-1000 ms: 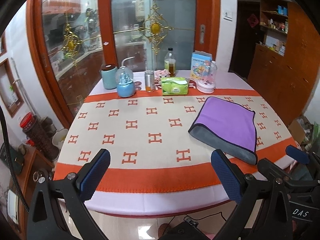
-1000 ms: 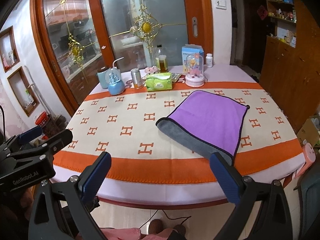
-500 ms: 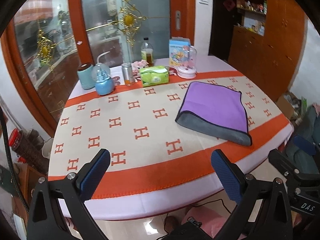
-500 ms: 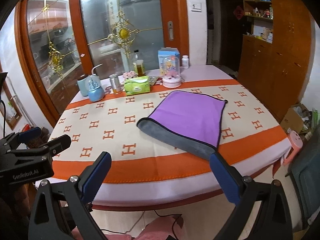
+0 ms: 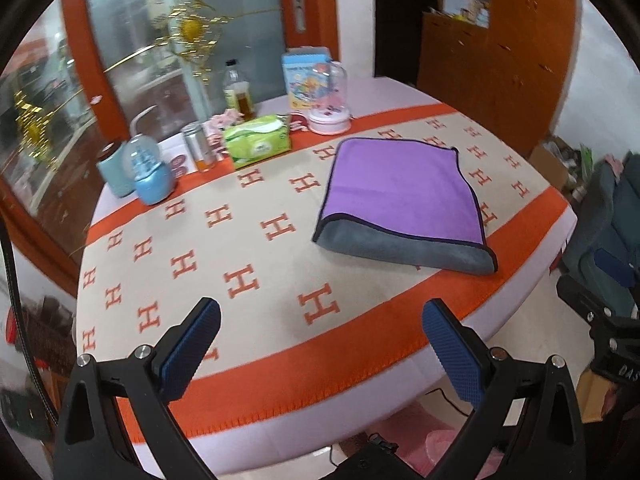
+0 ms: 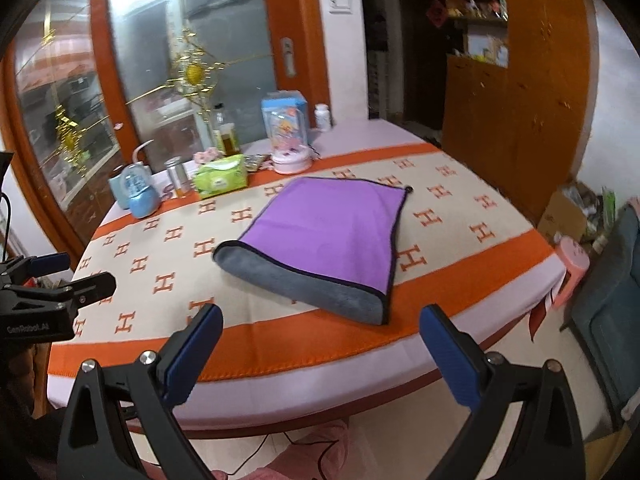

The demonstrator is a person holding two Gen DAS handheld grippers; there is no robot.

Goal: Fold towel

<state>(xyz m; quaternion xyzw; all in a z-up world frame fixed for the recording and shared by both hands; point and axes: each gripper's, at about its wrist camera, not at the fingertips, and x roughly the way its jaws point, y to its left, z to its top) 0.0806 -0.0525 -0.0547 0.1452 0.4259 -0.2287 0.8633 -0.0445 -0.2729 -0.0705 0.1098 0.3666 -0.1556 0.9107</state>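
A purple towel with a grey underside lies folded on the table, its rounded grey fold facing the near edge; it also shows in the right wrist view. My left gripper is open and empty, held off the table's near edge, left of the towel. My right gripper is open and empty, held off the near edge just in front of the towel's grey fold. Neither touches the towel.
At the table's far side stand a green tissue pack, a blue jar, a can, a bottle and a pink domed box. A wooden cabinet is at the right. Glass doors stand behind.
Both grippers swung rightward and tilted; the table and towel now sit skewed and closer in both views. The towel has not moved. Both grippers stayed open.
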